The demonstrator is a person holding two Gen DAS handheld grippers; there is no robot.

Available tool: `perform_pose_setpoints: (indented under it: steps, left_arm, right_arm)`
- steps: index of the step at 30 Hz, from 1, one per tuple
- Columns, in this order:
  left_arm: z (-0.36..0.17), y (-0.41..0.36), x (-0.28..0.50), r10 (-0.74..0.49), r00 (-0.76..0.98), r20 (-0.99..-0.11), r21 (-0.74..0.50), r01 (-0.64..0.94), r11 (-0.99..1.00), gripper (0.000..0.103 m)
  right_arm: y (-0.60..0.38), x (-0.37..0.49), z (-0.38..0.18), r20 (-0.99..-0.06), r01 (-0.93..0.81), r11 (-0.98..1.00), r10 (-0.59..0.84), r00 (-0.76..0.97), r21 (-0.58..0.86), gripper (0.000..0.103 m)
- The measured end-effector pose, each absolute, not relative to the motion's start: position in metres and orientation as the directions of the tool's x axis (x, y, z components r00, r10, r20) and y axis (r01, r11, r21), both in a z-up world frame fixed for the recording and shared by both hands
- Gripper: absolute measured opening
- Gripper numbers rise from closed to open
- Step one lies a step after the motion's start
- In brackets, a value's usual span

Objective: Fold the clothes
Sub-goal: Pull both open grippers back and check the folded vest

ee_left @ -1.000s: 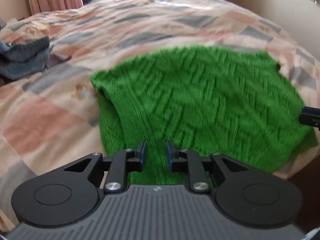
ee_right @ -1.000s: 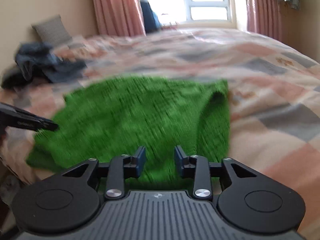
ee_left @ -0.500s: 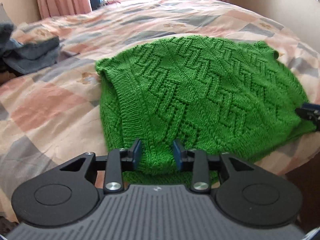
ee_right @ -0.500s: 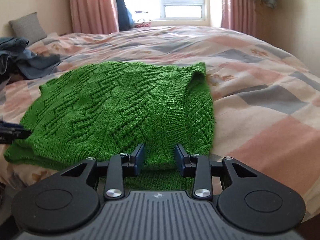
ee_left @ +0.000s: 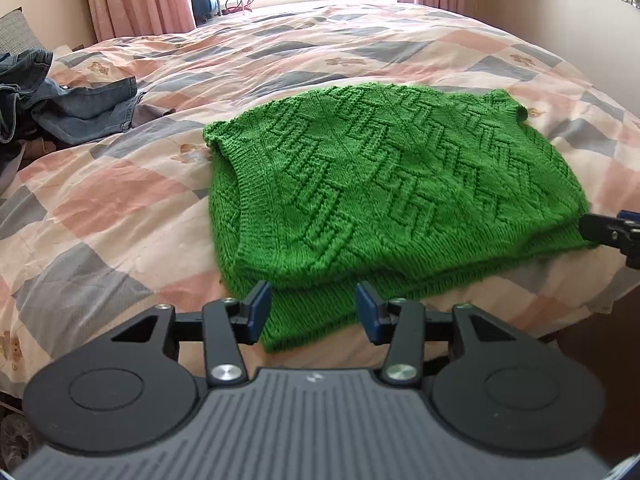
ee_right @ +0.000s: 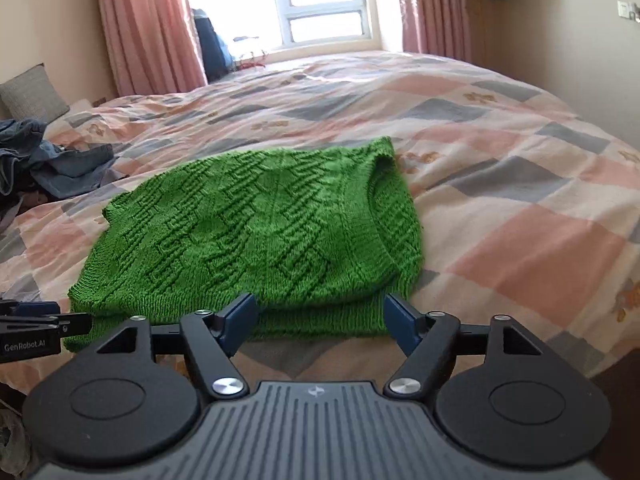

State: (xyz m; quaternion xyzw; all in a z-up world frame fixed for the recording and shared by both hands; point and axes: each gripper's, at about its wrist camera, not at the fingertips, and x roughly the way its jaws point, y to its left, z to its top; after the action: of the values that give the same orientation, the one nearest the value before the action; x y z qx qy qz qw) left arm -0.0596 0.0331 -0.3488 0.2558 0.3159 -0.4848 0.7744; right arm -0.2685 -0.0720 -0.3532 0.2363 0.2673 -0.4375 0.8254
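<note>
A green cable-knit sweater [ee_left: 380, 184] lies folded over on itself near the front edge of the bed, also seen in the right wrist view [ee_right: 256, 236]. My left gripper [ee_left: 312, 314] is open just short of the sweater's near left corner, nothing between its fingers. My right gripper [ee_right: 318, 322] stands wide open just in front of the near hem at the sweater's right end, also empty. Each gripper's tip shows at the edge of the other's view: the right gripper [ee_left: 612, 232] at the sweater's right corner, the left gripper [ee_right: 36, 326] at its left corner.
The bed has a patchwork quilt [ee_left: 120, 200] in pink, grey and cream. A pile of denim clothes [ee_left: 60, 100] lies at the left, by a grey pillow [ee_right: 32, 94]. Pink curtains [ee_right: 148, 28] and a window [ee_right: 324, 4] are behind. The bed's front edge drops off just below the sweater.
Both grippers have let go of the sweater, opened wider and drawn back toward the bed's edge. The sweater now lies still, folded over.
</note>
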Motion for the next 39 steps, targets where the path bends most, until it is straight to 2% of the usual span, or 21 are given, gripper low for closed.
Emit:
perform_pose_setpoints:
  steps: [8,24,27,31,35,39]
  left_arm:
    - [-0.348,0.051,-0.062,-0.59,0.326,-0.739,0.077,0.91,0.407,0.048]
    - [-0.343,0.086,-0.053,-0.587,0.343,-0.734,0.052,0.889,0.455,0.059]
    - [-0.343,0.092,-0.047,-0.594,0.325,-0.735,0.017,0.886,0.464,0.06]
    - [-0.345,0.1,-0.032,-0.612,0.279,-0.74,-0.069,0.873,0.482,0.067]
    - [-0.354,0.105,-0.011,-0.617,0.218,-0.756,-0.177,0.84,0.513,0.067]
    - [-0.364,0.103,0.002,-0.606,0.188,-0.773,-0.221,0.815,0.535,0.067]
  right_arm:
    - [-0.05,-0.261,-0.353,-0.657,0.85,0.508,-0.594,0.464,0.141,0.081]
    - [-0.032,-0.261,-0.351,-0.644,0.842,0.525,-0.601,0.473,0.128,0.085]
    - [-0.031,-0.263,-0.351,-0.635,0.84,0.525,-0.605,0.48,0.135,0.086]
    - [-0.034,-0.267,-0.357,-0.627,0.845,0.512,-0.609,0.485,0.155,0.086]
    - [-0.04,-0.267,-0.366,-0.642,0.851,0.496,-0.598,0.48,0.174,0.086]
    - [-0.047,-0.264,-0.374,-0.659,0.854,0.49,-0.585,0.473,0.177,0.086]
